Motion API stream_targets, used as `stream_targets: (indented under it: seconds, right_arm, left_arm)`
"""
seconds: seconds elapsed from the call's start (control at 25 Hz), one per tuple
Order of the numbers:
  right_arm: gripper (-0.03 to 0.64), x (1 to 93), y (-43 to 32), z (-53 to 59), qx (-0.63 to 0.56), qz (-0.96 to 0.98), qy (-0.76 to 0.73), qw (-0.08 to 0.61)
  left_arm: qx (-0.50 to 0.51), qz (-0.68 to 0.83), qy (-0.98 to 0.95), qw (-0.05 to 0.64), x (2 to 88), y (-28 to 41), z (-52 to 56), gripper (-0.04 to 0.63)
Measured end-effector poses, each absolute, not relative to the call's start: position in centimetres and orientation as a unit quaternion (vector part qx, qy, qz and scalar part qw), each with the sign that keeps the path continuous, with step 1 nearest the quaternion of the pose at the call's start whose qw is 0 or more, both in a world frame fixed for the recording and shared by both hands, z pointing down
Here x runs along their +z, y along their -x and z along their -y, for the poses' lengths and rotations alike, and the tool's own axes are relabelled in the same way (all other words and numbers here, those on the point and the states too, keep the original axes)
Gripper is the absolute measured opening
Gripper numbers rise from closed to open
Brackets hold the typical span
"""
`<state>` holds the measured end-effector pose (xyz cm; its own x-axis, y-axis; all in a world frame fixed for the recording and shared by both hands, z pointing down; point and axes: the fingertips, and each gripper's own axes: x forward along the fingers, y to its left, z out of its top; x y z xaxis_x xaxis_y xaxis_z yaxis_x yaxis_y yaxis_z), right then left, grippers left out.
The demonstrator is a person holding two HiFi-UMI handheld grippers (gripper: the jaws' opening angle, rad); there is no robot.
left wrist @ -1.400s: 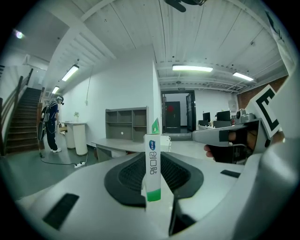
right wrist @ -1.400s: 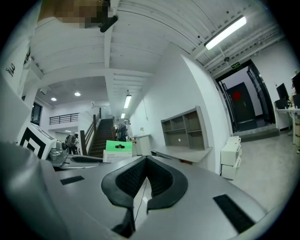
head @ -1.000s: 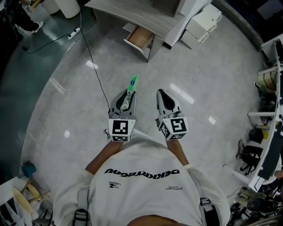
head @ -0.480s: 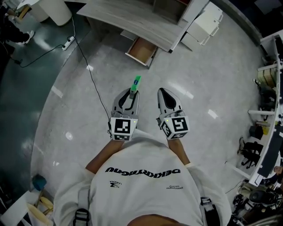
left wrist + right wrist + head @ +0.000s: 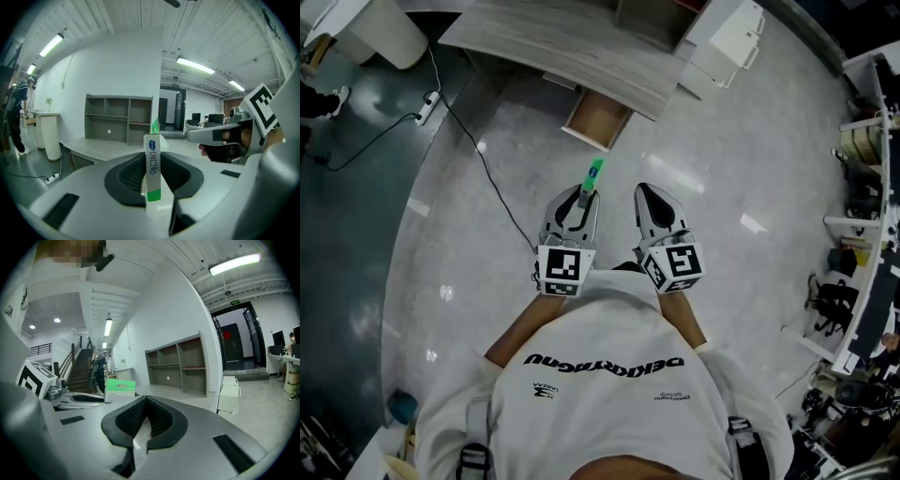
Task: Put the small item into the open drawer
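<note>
- The person is walking toward the desk (image 5: 572, 42). Its open drawer (image 5: 598, 119) sits noticeably nearer to the grippers than it did a second ago, when a wide stretch of floor lay between them.
- The left gripper (image 5: 583, 195) stays clamped on the small box (image 5: 594, 173). It is a slim white-and-green carton, standing upright between the pads with its green end poking out toward the drawer. The grip looks the same as before, with no slipping or tilting.
- The right gripper (image 5: 645, 193) travels just beside the left one on the side away from the floor cable (image 5: 487, 173). Its jaws are closed together on nothing.
- The box is still short of the drawer, over bare floor in front of its pulled-out front edge, so it is neither above the drawer nor inside it.
- The drawer's wooden bottom looks bare from here.
- I judge this to be the carry stage nearly finished. The left gripper still has to come over the drawer, lower a little and let go.
</note>
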<state>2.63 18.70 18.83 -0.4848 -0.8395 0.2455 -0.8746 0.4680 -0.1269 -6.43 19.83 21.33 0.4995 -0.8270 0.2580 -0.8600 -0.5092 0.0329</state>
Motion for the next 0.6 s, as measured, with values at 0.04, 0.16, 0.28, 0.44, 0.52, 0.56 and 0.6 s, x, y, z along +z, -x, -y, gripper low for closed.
stream_targets:
  seconds: [0.04, 0.16, 0.28, 0.44, 0.52, 0.56, 0.6]
  right_arm:
    - [0.029, 19.1, -2.5, -18.2, 0.120, 0.854, -0.500, 0.075]
    - [0.028, 19.9, -2.3, -16.9, 0.126, 0.855, -0.498, 0.079]
    - [0.029, 20.9, -2.6, -15.5, 0.130, 0.855, -0.495, 0.085]
    - [0.028, 22.7, -3.9, -12.9, 0.142, 0.857, -0.487, 0.093]
    - [0.029, 23.5, -4.8, -11.3, 0.151, 0.856, -0.485, 0.095]
    - [0.028, 23.9, -5.0, -10.6, 0.155, 0.856, -0.484, 0.095]
    - [0.029, 24.3, -5.2, -9.8, 0.158, 0.856, -0.482, 0.096]
  left_arm:
    - [0.106, 0.487, -0.863, 0.081, 21.6, 6.4, -19.4, 0.101]
    - [0.115, 0.480, -0.865, 0.085, 22.6, 6.1, -18.1, 0.102]
    - [0.124, 0.476, -0.866, 0.091, 23.7, 5.6, -16.7, 0.102]
    - [0.146, 0.482, -0.860, 0.079, 25.4, 4.6, -13.9, 0.102]
    - [0.159, 0.479, -0.860, 0.079, 26.2, 3.9, -12.4, 0.103]
    - [0.165, 0.479, -0.859, 0.081, 26.7, 3.7, -11.6, 0.102]
    - [0.171, 0.479, -0.857, 0.084, 27.1, 3.6, -10.9, 0.103]
